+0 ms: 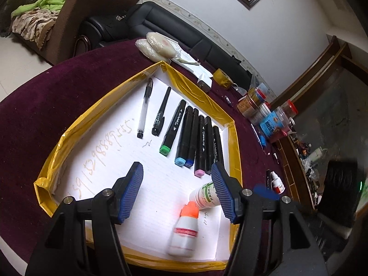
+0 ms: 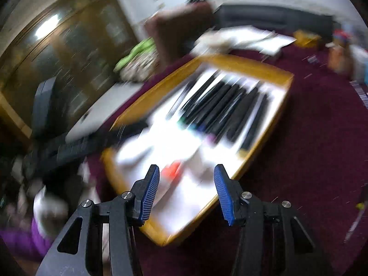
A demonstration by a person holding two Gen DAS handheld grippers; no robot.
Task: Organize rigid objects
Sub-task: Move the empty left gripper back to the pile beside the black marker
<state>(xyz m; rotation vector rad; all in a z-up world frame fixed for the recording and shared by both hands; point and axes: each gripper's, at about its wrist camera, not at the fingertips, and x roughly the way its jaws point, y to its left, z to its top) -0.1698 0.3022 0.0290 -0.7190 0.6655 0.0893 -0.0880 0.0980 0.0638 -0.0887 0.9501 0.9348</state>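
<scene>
A shallow tray [image 1: 202, 96] with yellow-taped rims and a white paper floor lies on the purple table. A clear pen [image 1: 145, 108], a black pen [image 1: 162, 112] and a row of several black markers [image 1: 191, 135] with coloured ends lie side by side in it. Nearer me lie a white bottle with an orange cap [image 1: 184, 230] and a green-labelled bottle [image 1: 205, 194]. My left gripper [image 1: 176, 165] hovers open over these bottles, pads touching nothing. The right wrist view is blurred: my right gripper [image 2: 187, 166] stands open above the tray [image 2: 271, 126], near the orange cap [image 2: 172, 170], with nothing between its pads.
Outside the tray, right of it, stand several jars [image 1: 264, 110], a yellow tape roll [image 1: 224, 78] and a small red-labelled bottle [image 1: 277, 184]. White bags [image 1: 154, 46] and papers lie behind the tray. A black sofa [image 1: 161, 25] runs behind the table.
</scene>
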